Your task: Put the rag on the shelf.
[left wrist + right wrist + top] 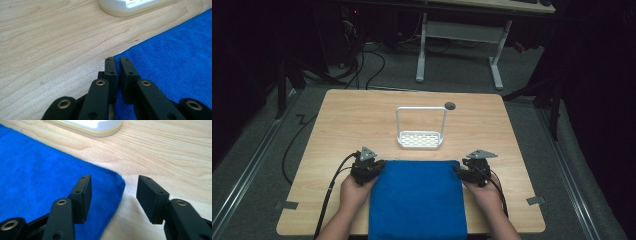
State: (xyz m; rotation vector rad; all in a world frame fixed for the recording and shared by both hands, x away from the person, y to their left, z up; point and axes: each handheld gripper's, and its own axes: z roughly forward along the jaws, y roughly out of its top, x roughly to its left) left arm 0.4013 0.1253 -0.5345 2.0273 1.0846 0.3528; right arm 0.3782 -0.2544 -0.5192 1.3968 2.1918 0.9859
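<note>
Grippers at the far corners of a blue towel (416,200): your left gripper (117,63) has its jaws drawn nearly together on the towel's far left corner, the blue edge caught in the thin gap between them, so it looks pinched on the cloth. Your right gripper (113,187) stands at the far right corner with its jaws spread wide, one jaw over the blue pile, the other over bare wood, the raised corner lying between them but not yet gripped. That pairing reads as a lift or a fold being set up, one corner secured first and the other lined up to match.

Outward from the tools, the towel lies flat and square on the wooden table (342,120), its near end hanging over the edge on your side, your hands resting just beside its long edges. Just beyond the far hem, apart from it, sits a white caddy (420,139) with a perforated tray and a tall hoop handle, centred on the towel's width. A small dark round hole (450,105) marks the tabletop behind it.
</note>
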